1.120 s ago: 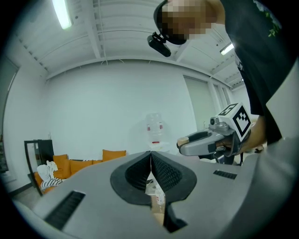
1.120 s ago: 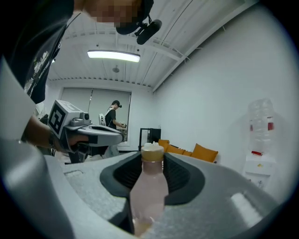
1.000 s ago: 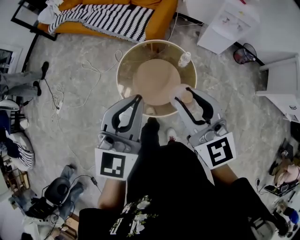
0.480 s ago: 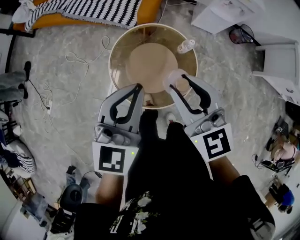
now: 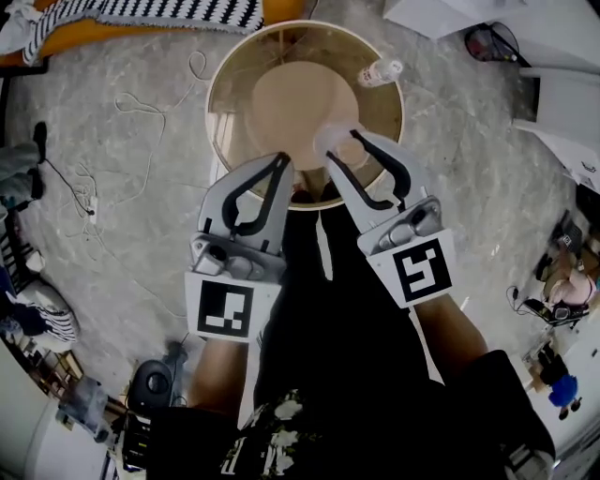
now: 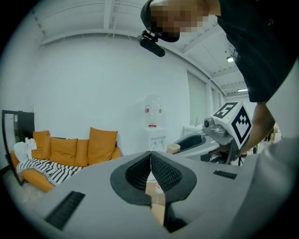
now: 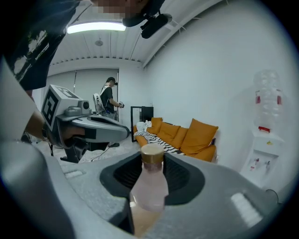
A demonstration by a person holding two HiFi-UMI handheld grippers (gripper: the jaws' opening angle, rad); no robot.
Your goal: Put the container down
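Observation:
My right gripper [image 5: 345, 148] is shut on a small translucent pinkish container, a bottle [image 5: 330, 142] with a tan cap, held over the near part of a round table [image 5: 225, 75]. In the right gripper view the bottle [image 7: 148, 184] stands upright between the dark pads, cap upward. My left gripper [image 5: 278, 161] hangs beside it at the table's near edge. Its jaws are shut, the ribbed pads [image 6: 161, 170] meet and nothing is between them. The right gripper [image 6: 205, 140] and the bottle's cap [image 6: 174, 148] also show in the left gripper view.
The round table has a glass rim and a wooden centre. A second small bottle [image 5: 380, 72] stands at its far right. An orange sofa with a striped blanket [image 5: 141, 14] lies beyond, cables [image 5: 94, 187] trail on the floor at left, and white furniture [image 5: 562, 103] stands at right.
Both grippers have moved forward towards the table. The bottle, which was at the near rim, is now over the tabletop. The grip on it has not changed.

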